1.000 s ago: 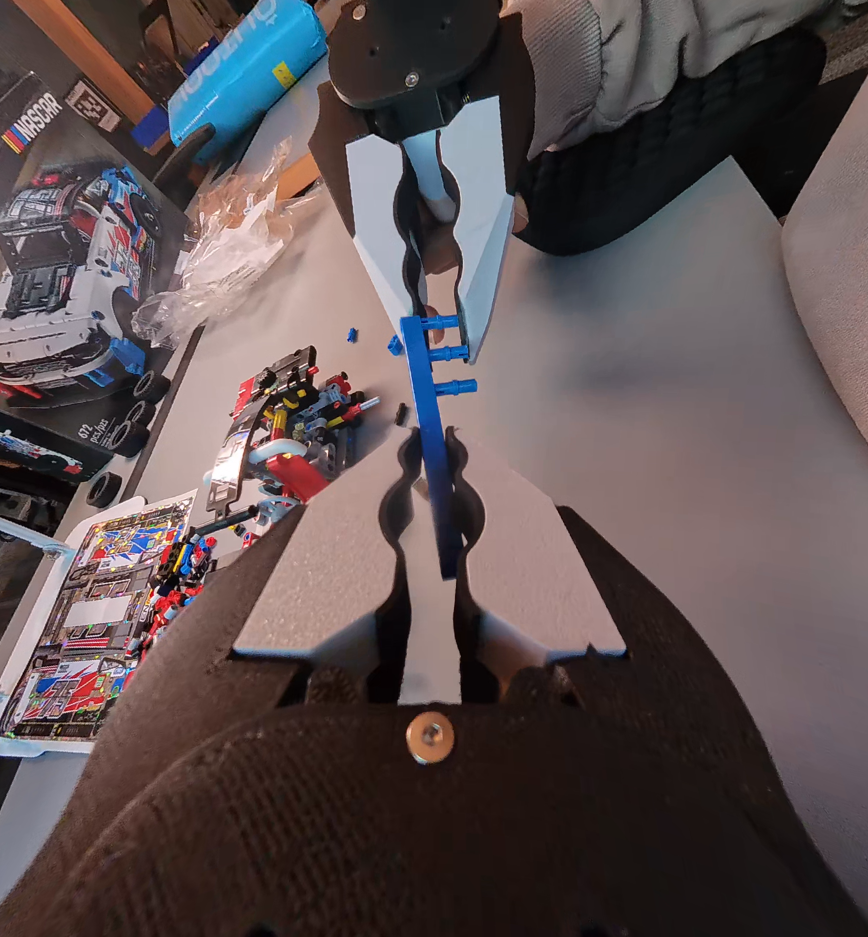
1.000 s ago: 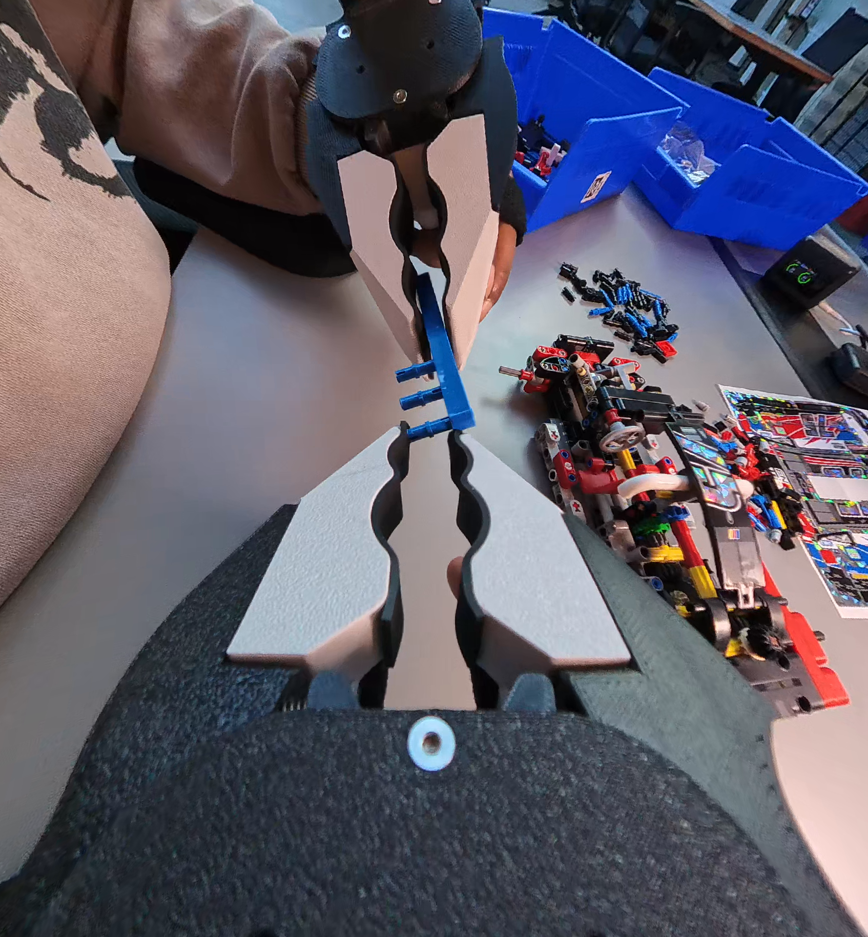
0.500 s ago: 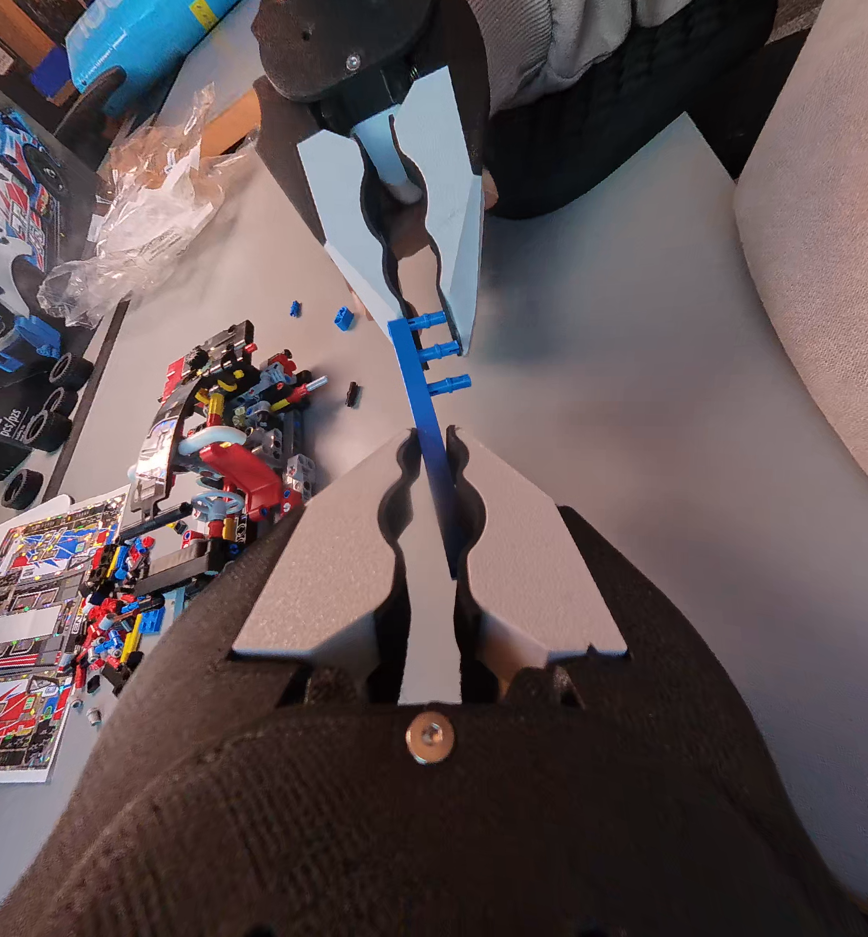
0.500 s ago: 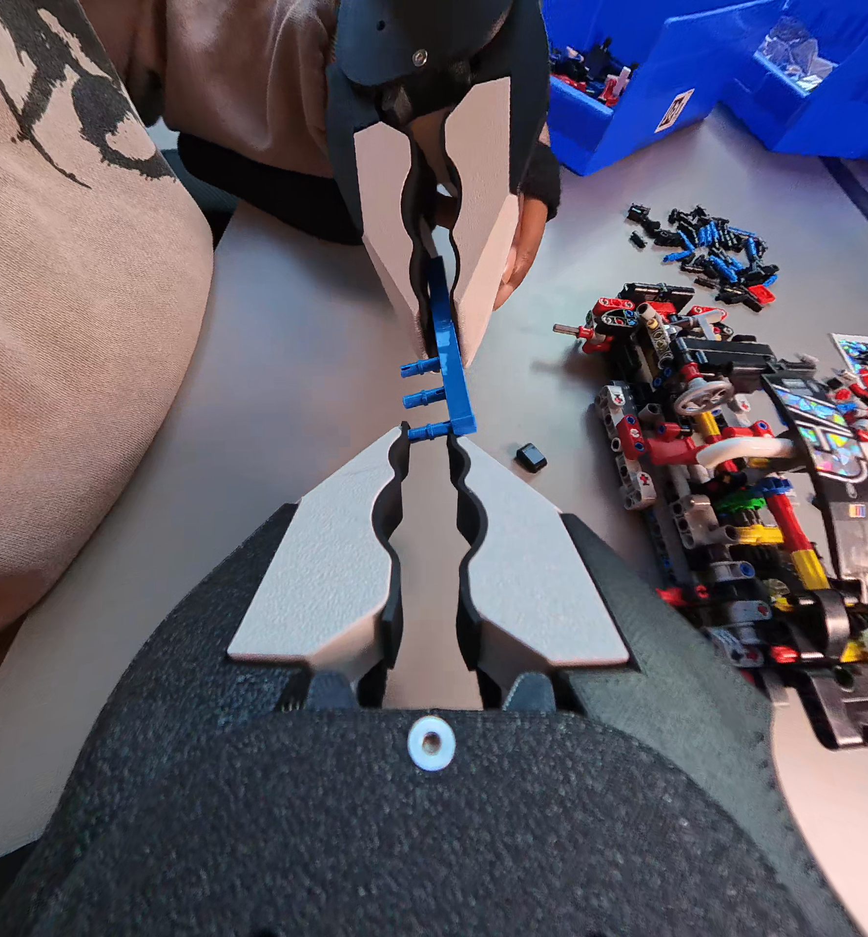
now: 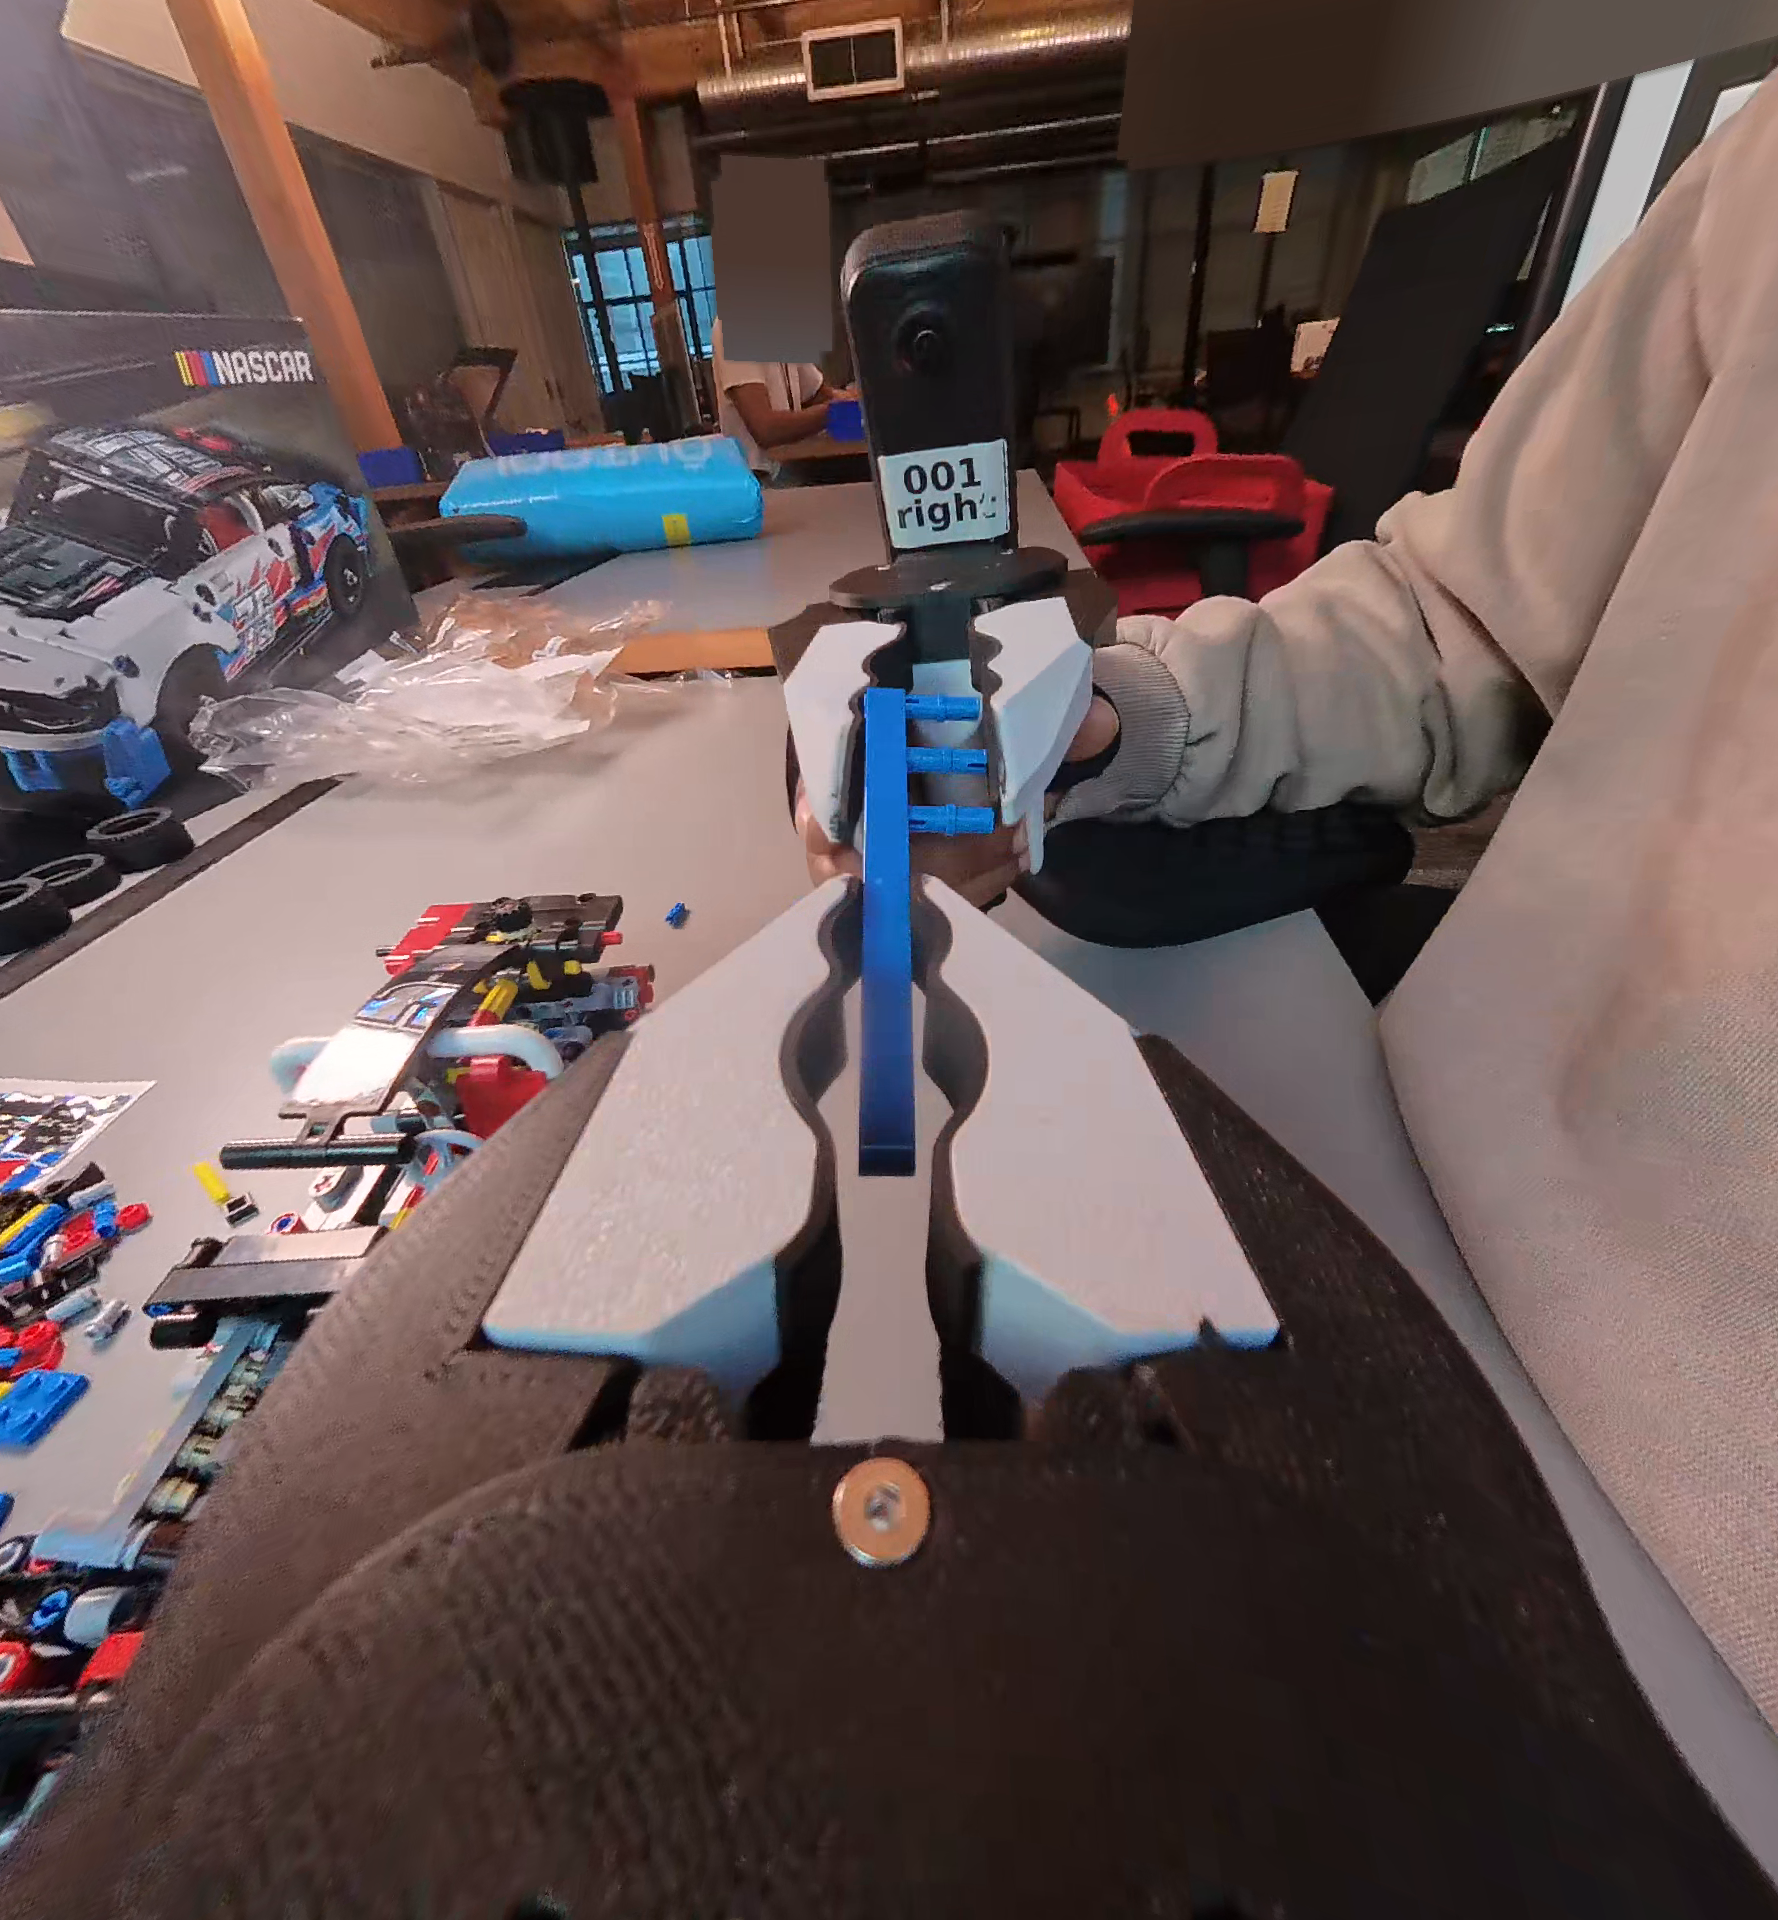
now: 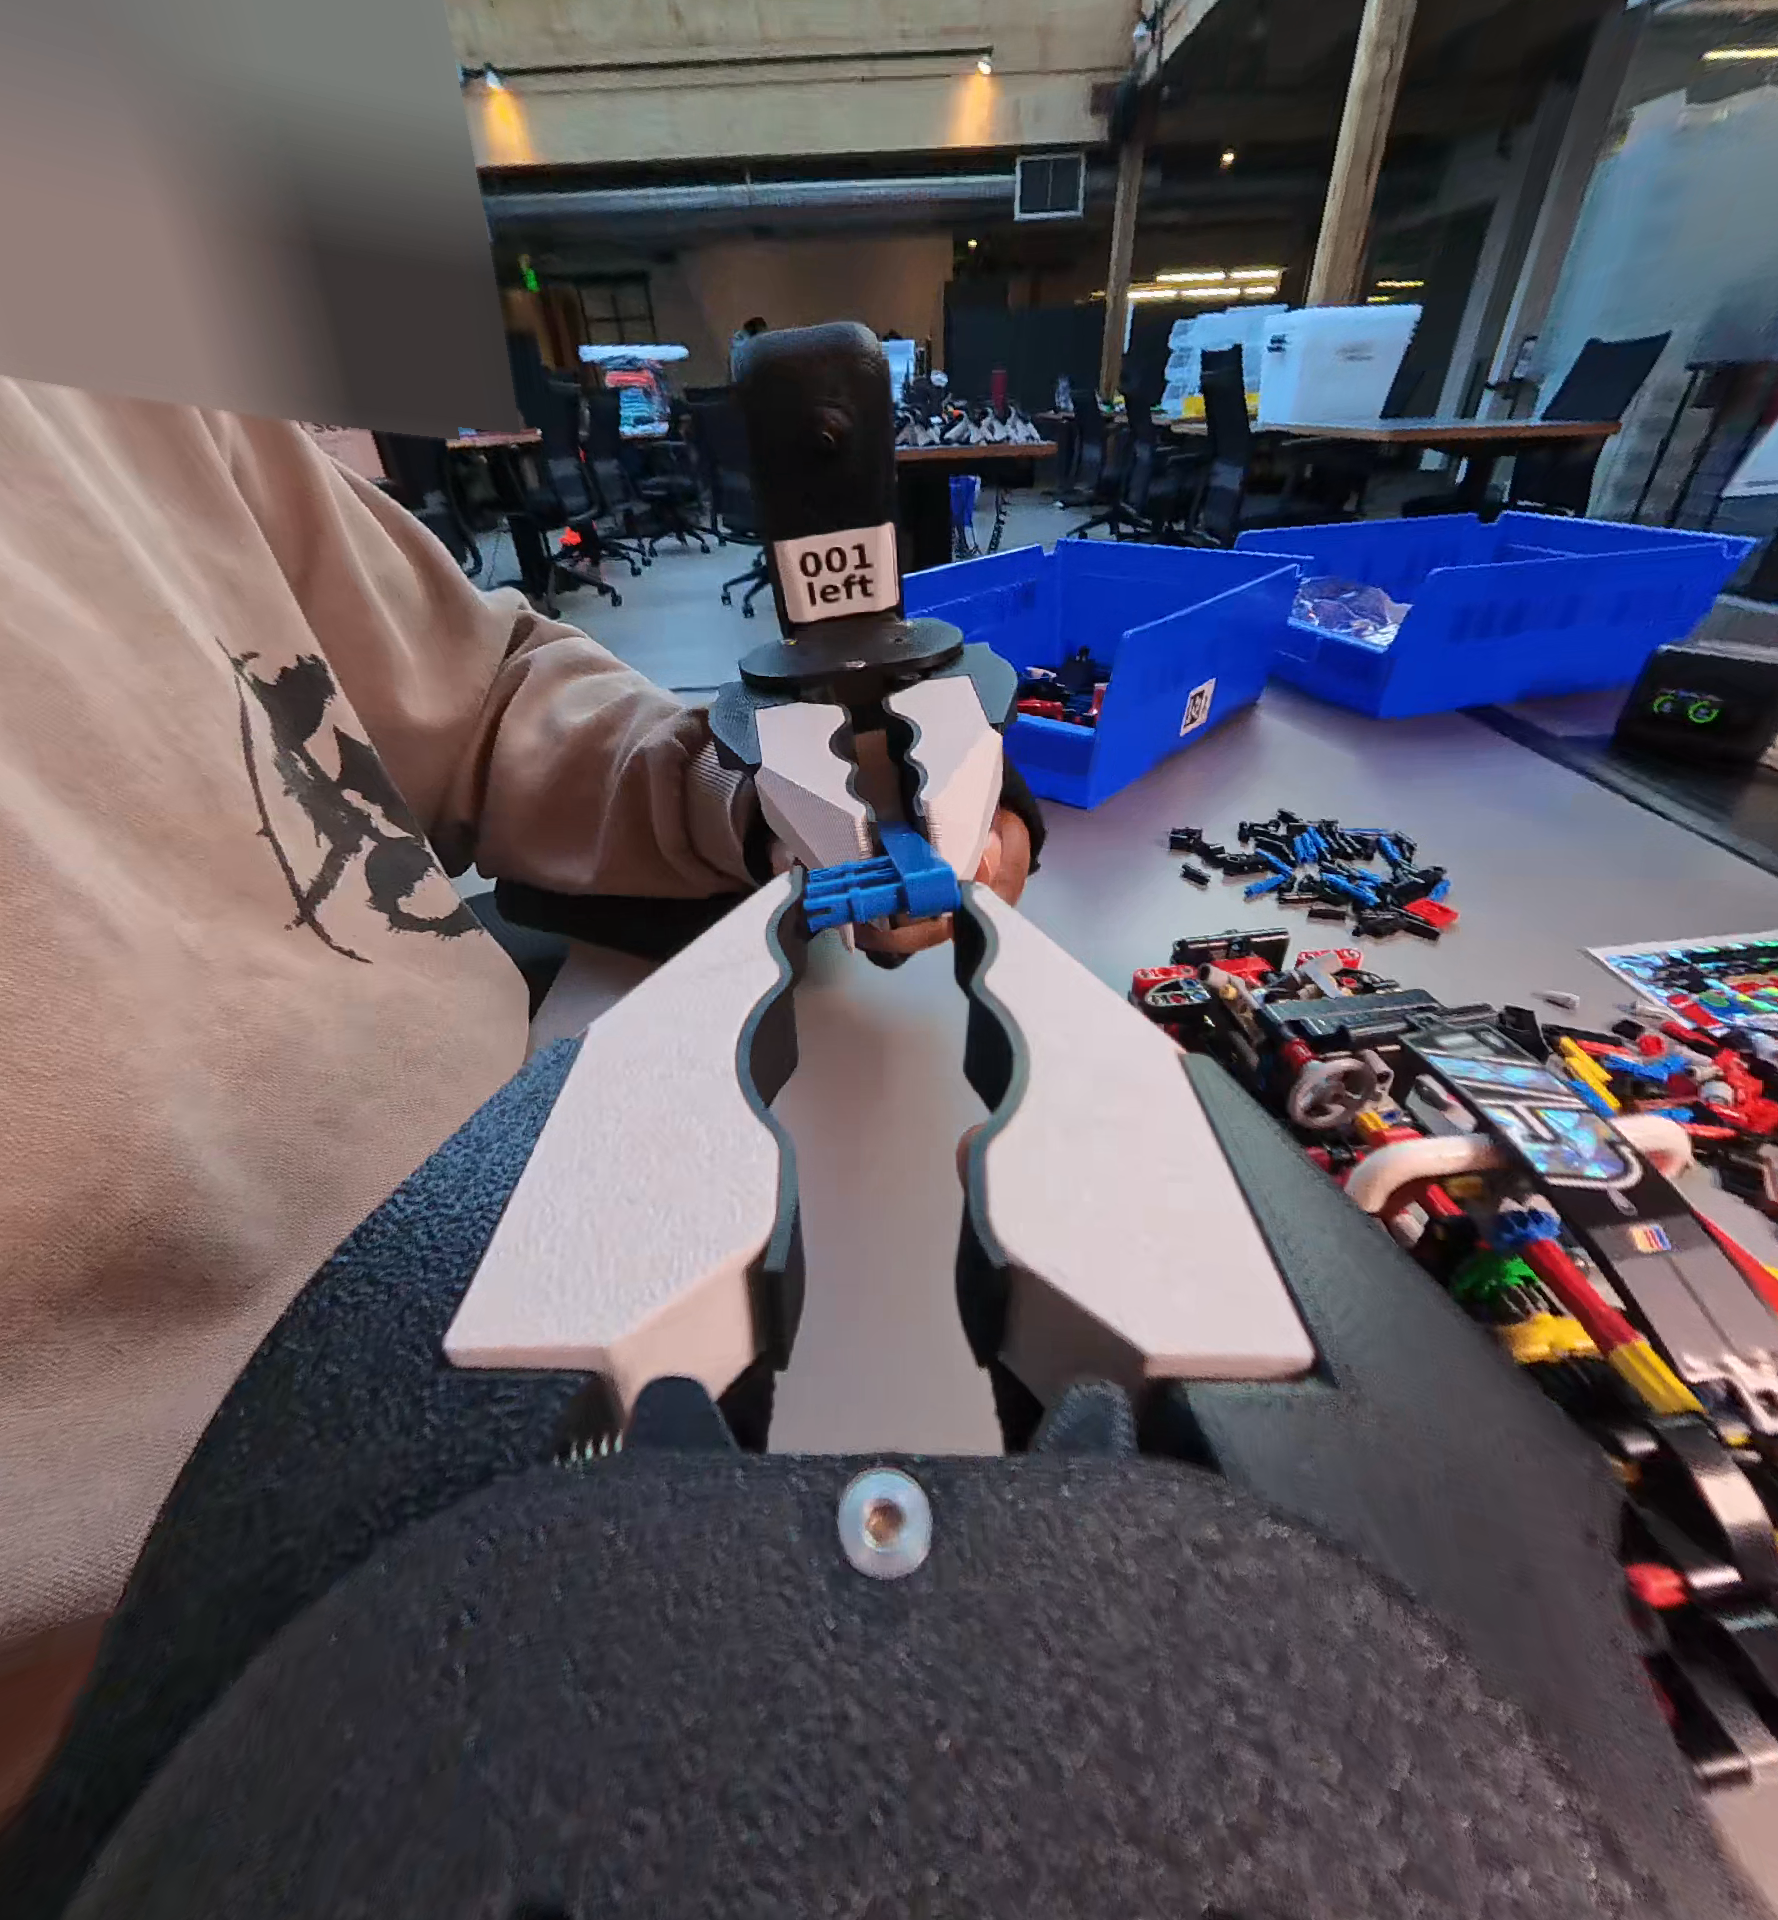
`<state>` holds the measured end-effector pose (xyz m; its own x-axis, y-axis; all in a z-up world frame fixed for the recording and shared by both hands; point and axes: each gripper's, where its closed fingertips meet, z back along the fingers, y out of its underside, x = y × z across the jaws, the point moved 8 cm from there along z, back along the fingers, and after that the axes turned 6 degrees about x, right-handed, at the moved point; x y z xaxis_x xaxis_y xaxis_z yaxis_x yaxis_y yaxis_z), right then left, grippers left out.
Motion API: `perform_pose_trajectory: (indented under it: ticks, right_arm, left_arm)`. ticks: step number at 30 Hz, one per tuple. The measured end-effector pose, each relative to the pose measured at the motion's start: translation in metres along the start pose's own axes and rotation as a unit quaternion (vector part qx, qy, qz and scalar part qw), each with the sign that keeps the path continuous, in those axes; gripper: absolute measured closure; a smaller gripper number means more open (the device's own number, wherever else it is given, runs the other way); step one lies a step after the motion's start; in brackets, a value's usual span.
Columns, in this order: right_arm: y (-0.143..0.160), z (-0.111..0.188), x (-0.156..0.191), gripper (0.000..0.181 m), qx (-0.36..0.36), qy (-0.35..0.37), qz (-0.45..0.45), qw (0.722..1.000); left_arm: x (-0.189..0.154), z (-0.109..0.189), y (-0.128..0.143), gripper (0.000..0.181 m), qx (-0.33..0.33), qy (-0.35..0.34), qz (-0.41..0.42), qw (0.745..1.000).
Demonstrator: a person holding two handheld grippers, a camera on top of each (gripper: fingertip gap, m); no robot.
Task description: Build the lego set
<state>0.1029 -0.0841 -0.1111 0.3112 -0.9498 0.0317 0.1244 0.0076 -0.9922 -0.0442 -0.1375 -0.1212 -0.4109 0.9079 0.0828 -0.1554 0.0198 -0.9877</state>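
1. Between the two raised tools, the left claw point(image 5: 883, 904) is clamped tight on the near half of a blue beam point(image 5: 886, 997), which points straight out from it.
2. At the beam's far end, three blue pins point(image 5: 947, 762) stick out sideways; the right claw point(image 6: 874, 914), parted wide, sits around that end with its fingertips either side, gripping nothing as far as I can see.
3. My guess is that the left keeps the beam steady in the air so the right can pinch or seat the pins.
4. Below, on the grey worktop point(image 6: 1124, 831), the half-built car chassis point(image 6: 1467, 1122) lies apart from the beam, with a pile of loose pins point(image 6: 1321, 868) and two blue bins point(image 6: 1155, 644) beyond.
5. Whether the right fingertips actually touch the pins is hard to tell; from the right wrist view the beam shows end-on, its length hidden.
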Motion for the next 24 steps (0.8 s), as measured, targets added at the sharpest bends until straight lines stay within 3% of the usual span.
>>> perform_pose_trajectory:
  ticks: [4,10,17,24]
  right_arm:
    - [-0.002,-0.005,0.007,0.158,0.002,-0.009,0.009,1.0]
    - [0.001,-0.013,0.012,0.159,0.004,0.001,0.029,1.0]
    - [-0.005,-0.023,0.019,0.155,-0.001,0.018,0.061,0.998]
    - [-0.004,-0.028,0.028,0.158,0.018,0.014,0.099,0.995]
  left_arm:
    - [-0.005,-0.002,0.002,0.176,0.006,0.014,-0.007,1.0]
    - [-0.01,-0.015,0.012,0.175,0.094,0.007,-0.026,0.995]
    - [-0.013,-0.015,0.001,0.175,0.014,0.019,-0.023,0.999]
    - [-0.019,-0.02,0.004,0.175,0.023,0.034,-0.043,0.998]
